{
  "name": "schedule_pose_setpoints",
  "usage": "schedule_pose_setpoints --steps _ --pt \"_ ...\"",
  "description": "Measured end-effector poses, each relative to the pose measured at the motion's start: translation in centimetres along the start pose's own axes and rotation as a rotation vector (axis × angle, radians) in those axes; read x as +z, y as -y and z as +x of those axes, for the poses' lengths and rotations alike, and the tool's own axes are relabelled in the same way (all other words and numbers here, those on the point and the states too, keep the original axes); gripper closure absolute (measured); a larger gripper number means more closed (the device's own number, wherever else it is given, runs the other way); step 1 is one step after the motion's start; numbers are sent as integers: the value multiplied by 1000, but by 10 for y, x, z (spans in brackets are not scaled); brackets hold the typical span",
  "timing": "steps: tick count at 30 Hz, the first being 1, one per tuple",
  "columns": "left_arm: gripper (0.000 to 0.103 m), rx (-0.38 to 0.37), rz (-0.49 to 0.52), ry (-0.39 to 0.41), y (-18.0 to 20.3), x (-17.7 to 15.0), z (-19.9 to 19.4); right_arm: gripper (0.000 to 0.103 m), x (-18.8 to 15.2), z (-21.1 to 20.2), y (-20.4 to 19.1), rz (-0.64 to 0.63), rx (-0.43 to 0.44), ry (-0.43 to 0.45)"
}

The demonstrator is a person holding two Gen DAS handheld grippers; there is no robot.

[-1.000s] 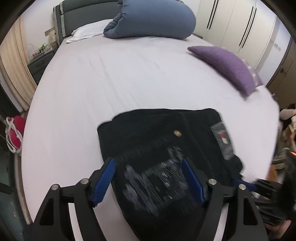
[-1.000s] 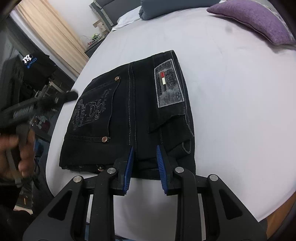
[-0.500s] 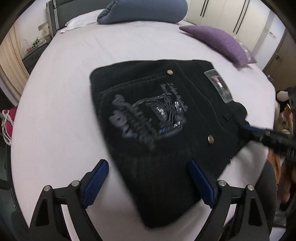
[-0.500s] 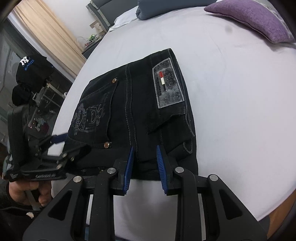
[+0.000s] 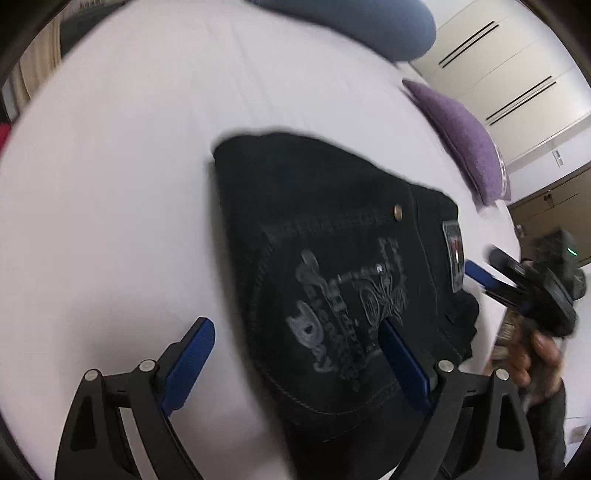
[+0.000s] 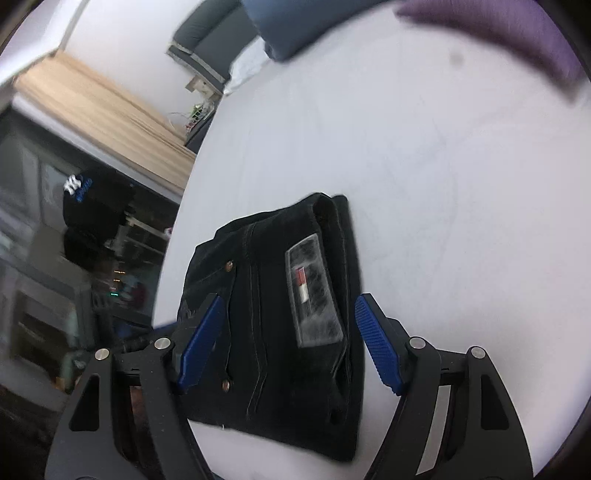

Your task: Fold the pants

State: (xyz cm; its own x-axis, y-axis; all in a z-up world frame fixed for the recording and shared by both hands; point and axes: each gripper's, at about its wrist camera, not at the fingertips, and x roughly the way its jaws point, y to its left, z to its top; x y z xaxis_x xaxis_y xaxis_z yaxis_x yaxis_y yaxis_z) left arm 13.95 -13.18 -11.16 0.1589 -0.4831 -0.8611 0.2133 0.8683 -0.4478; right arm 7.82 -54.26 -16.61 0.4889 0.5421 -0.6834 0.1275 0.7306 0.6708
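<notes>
Black jeans [image 5: 332,258] lie folded into a compact stack on the white bed [image 5: 129,184], back pocket with grey embroidery and the waist label up. My left gripper [image 5: 295,354] is open above the stack's near edge, holding nothing. My right gripper [image 6: 288,332] is open above the waistband end of the jeans [image 6: 273,306], its fingers either side of the label patch, holding nothing. The right gripper also shows in the left wrist view [image 5: 480,277] at the stack's right edge.
A purple cushion [image 5: 465,140] and a blue rolled duvet [image 5: 369,22] lie further up the bed. Wardrobe doors [image 5: 509,66] stand behind. Left of the bed are a curtain [image 6: 103,110], shelves and a dark cap [image 6: 81,188].
My right gripper has opened and let go of the jeans' edge, then lifted. My left gripper stayed open and swung over the stack. The jeans lie still.
</notes>
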Motion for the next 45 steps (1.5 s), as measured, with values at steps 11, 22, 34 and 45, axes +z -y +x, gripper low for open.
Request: schedule_pose_setpoints --steps 11,22,34,45 --pt "50 -50 3 -43 15 9 20 69 -1 53 2 11 -20 -99" --pt "82 -80 49 75 23 12 -28 87 -5 38 -115 -309 -266 -9" --pt "80 82 29 289 -49 56 -137 87 40 85 -234 -385 9 5" --pt "39 96 -102 197 -123 55 -33 66 29 198 -124 -28 87 -97"
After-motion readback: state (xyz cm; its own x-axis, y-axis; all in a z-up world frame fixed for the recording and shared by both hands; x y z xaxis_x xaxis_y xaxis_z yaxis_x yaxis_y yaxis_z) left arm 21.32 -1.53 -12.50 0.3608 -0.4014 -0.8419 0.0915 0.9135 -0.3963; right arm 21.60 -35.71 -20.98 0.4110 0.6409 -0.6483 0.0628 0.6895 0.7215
